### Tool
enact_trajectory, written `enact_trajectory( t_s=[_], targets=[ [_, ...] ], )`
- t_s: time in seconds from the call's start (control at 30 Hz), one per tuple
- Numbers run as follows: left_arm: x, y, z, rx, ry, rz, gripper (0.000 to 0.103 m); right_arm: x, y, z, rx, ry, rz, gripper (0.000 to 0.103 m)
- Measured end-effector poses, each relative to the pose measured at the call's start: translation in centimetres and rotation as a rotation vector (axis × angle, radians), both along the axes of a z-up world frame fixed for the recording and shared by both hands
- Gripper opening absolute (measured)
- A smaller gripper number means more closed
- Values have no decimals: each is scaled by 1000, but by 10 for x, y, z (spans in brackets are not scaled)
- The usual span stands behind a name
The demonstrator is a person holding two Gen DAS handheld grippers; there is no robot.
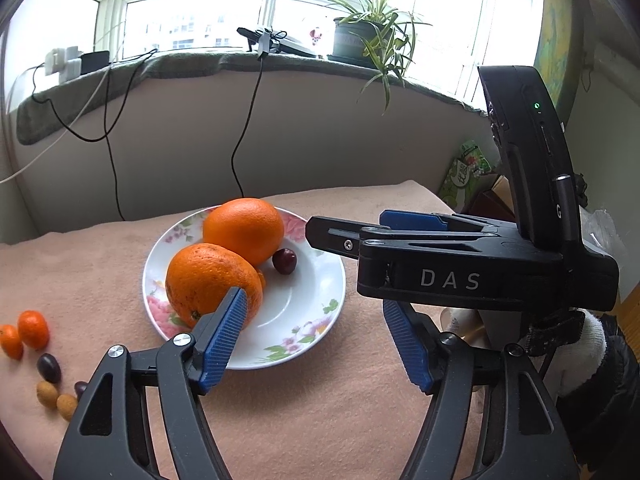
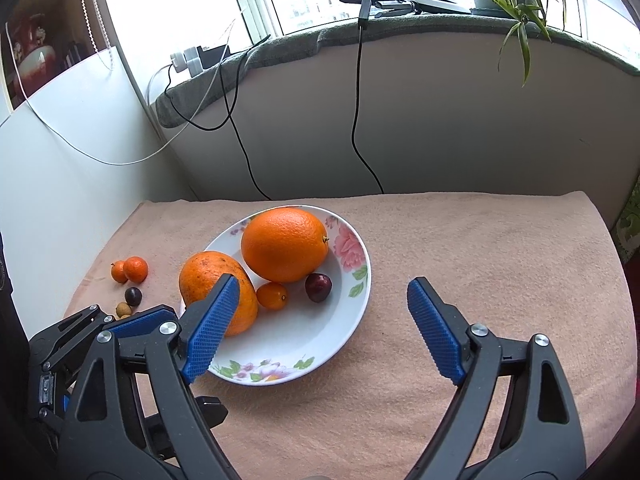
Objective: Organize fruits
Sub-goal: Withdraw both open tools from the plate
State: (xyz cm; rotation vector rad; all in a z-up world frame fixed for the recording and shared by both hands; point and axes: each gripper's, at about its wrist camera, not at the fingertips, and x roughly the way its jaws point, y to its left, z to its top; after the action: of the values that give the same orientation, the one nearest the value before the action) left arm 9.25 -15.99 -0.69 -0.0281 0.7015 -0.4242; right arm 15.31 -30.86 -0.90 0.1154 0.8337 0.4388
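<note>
Oranges fill the left wrist view: two big ones, the near orange [image 1: 208,280] and the far orange [image 1: 244,230], touch each other on the flowered plate [image 1: 320,300], which rests on a pink cloth [image 1: 320,420]. A dark cherry [image 1: 285,261] lies in the plate at 3 o'clock of the far orange. The left gripper [image 1: 316,344] stands released, nothing between its blue pads. Off the plate at 9 o'clock sit two small tangerines [image 1: 33,329] with dark and tan small fruits [image 1: 49,368] just below them. The right gripper [image 1: 340,236] enters from 3 o'clock.

From the right wrist, the right gripper [image 2: 324,328] is spread wide and empty above the plate's [image 2: 320,352] near rim. A kumquat [image 2: 272,296] lies between the oranges and the cherry [image 2: 318,287]. The left gripper [image 2: 132,326] shows at 8 o'clock.
</note>
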Motion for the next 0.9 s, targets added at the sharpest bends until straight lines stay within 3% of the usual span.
enact_trajectory(
  t_s=[0.9],
  targets=[
    [-46,71,9,-14,-38,106,71,-48,48,30,34,-43,75,88]
  ],
)
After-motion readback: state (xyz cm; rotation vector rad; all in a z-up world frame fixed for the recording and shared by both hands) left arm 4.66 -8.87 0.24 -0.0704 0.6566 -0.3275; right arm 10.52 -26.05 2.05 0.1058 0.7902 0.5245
